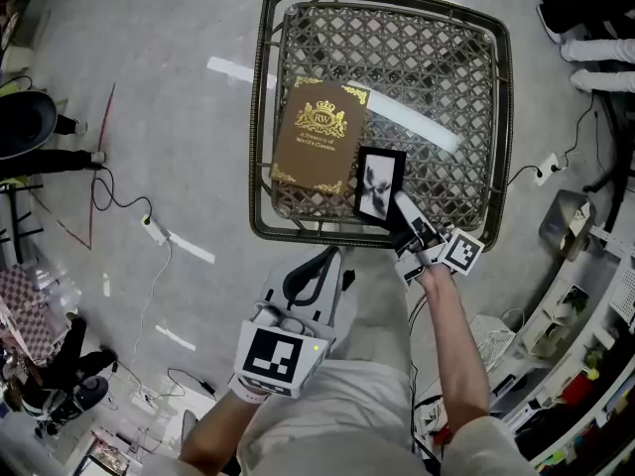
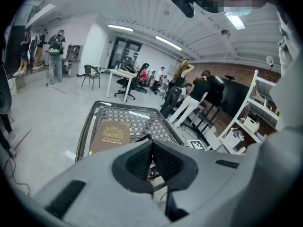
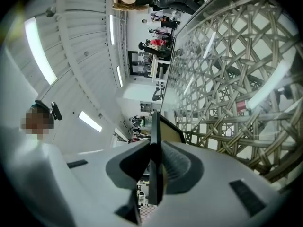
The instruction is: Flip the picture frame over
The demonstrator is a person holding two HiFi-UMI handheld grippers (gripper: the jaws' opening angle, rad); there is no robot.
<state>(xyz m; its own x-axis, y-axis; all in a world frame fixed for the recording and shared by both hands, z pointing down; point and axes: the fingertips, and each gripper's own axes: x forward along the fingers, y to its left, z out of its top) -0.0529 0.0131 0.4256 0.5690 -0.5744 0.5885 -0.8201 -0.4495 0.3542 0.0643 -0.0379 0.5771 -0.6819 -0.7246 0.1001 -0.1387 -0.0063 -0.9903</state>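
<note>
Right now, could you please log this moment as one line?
right gripper: shut on picture frame | left gripper: shut, empty | photo side up, beside book on wicker table

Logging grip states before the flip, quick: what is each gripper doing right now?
The left gripper is shut, holding nothing.
The right gripper is shut on the picture frame, gripping its edge.

Hand-held gripper (image 2: pixel 152 150), jaws together; brown book (image 2: pixel 112 135) beyond

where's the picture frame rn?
Head view, centre right: the picture frame is clamped in the right gripper over the near edge of the woven table, just right of the brown book.
</note>
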